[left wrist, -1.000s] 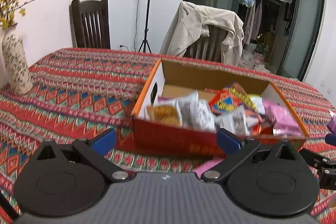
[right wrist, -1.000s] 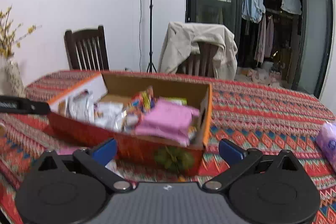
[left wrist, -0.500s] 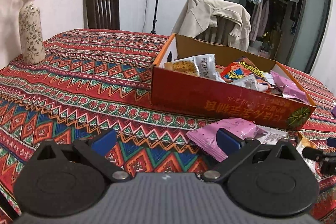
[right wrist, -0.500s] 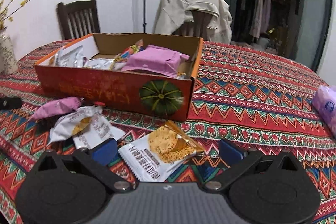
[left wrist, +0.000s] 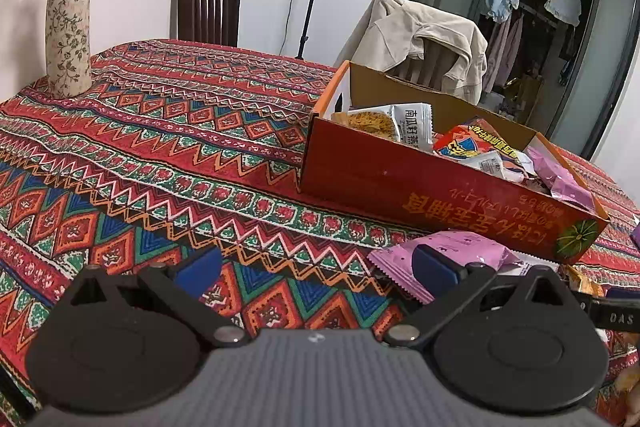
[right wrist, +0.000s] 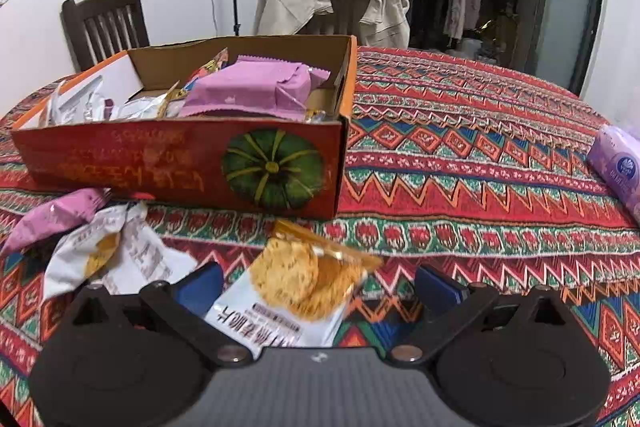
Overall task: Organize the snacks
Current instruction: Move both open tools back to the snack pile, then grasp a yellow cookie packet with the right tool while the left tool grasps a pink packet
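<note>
White-and-orange cracker packet (right wrist: 298, 291) is the one I'd go for next, judging by where it sits: flat on the worktop (right wrist: 480, 163) right between the blue pads of my right hand-held gripper (right wrist: 318, 285), which is spread wide with nothing in it. Its long axis runs from my near left up to the far right, so it lies a bit skewed across the opening, and I'd probably need a small twist to pinch it across the short side.

Just left of it there's a crumpled white snack bag (right wrist: 108, 255) and a pink packet (right wrist: 52, 215), both loose on the cloth in front of the cardboard box (right wrist: 180, 163). The box is straight ahead, already holding a bunch of snacks, with its near wall to lift over.

My left hand-held gripper (left wrist: 316, 269) is also wide open and empty, and it's nearer the pink packet, whose corner sits by its right pad. Plenty of bare cloth off to the right, only a purple tissue pack (right wrist: 620, 167) at the far edge.
</note>
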### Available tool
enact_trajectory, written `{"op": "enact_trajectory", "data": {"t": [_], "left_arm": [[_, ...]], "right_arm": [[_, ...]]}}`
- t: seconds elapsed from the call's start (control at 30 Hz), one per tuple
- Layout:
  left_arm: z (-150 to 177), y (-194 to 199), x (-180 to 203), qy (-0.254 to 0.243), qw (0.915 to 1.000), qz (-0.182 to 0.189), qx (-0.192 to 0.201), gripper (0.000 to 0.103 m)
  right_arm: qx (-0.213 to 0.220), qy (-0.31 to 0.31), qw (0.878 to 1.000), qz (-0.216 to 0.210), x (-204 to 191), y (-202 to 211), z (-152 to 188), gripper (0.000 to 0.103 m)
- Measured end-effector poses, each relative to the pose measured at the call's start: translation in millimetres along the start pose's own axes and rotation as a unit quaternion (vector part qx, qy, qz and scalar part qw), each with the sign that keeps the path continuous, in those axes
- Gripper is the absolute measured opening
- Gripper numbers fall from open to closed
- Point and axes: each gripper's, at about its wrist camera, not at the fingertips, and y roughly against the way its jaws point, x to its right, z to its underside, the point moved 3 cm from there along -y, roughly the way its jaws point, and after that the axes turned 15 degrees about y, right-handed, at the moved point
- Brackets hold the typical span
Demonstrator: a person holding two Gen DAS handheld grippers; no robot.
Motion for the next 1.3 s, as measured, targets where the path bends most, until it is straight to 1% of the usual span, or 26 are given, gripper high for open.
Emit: {"op": "enact_trajectory", "data": {"t": [0.07, 0.13, 0.2, 0.23, 0.27, 0.33, 0.37, 0.4, 0.53, 0.63, 0.73, 0.9, 1.0, 1.13, 1.23, 1.3], "left_arm": [[0.3, 0.6, 0.0, 0.001, 1.0000, 0.002, 0.001, 0.103], [1.0, 0.3, 0.2, 0.000, 1.0000, 0.002, 0.000, 0.103], [1.9, -0.3, 0.6, -0.001, 1.0000, 0.000, -0.001, 0.103], [2.3, -0.6, 0.9, -0.002, 1.0000, -0.001, -0.002, 0.103], [2.8, -1.0, 1.3, -0.003, 1.0000, -0.003, -0.002, 0.103], [3.9, -1.3, 2.5, -0.006, 1.0000, -0.004, -0.002, 0.103], [4.3, -1.6, 3.1, -0.007, 1.0000, -0.005, -0.001, 0.103], [4.6, -1.8, 3.6, -0.009, 0.9999, -0.007, -0.002, 0.103], [4.0, -1.6, 5.4, -0.009, 0.9999, -0.012, -0.007, 0.103], [3.5, 1.1, 11.7, -0.016, 0.9998, -0.008, -0.010, 0.103], [3.1, 2.8, 20.7, -0.022, 0.9996, 0.002, -0.019, 0.103], [6.9, 3.9, 49.9, -0.046, 0.9983, 0.019, -0.030, 0.103], [12.1, -2.7, 69.7, -0.061, 0.9968, 0.023, -0.046, 0.103], [18.4, -15.9, 89.2, -0.054, 0.9959, 0.016, -0.070, 0.103], [17.0, -22.6, 98.5, -0.034, 0.9970, 0.004, -0.069, 0.103], [15.3, -28.3, 103.5, -0.023, 0.9973, -0.012, -0.068, 0.103]], "right_arm": [[0.008, 0.003, 1.000, -0.009, 1.1, 4.2, 5.3, 0.098], [0.021, 0.011, 1.000, -0.017, -0.6, 9.1, 8.3, 0.090], [0.038, 0.020, 0.999, -0.028, -4.4, 14.1, 9.8, 0.071], [0.045, 0.024, 0.998, -0.031, -6.6, 16.3, 9.9, 0.065], [0.052, 0.028, 0.998, -0.036, -8.7, 18.2, 10.4, 0.055], [0.060, 0.031, 0.997, -0.039, -10.9, 20.6, 11.1, 0.048], [0.065, 0.031, 0.997, -0.038, -11.5, 21.7, 11.2, 0.042], [0.070, 0.030, 0.996, -0.037, -11.2, 23.5, 11.7, 0.040], [0.097, 0.023, 0.995, -0.031, -7.4, 33.4, 11.2, 0.039], [0.114, 0.020, 0.993, -0.029, -5.9, 39.5, 11.0, 0.039], [0.122, 0.016, 0.992, -0.028, -3.1, 42.9, 10.9, 0.039], [0.130, 0.013, 0.991, -0.030, -1.3, 46.6, 11.3, 0.039], [0.136, 0.011, 0.990, -0.031, -1.2, 48.5, 11.2, 0.040], [0.140, 0.004, 0.990, -0.031, 1.1, 49.8, 11.7, 0.040], [0.140, -0.001, 0.990, -0.031, 2.4, 49.7, 12.5, 0.040], [0.140, -0.003, 0.990, -0.033, 3.1, 50.2, 13.5, 0.040]]}}
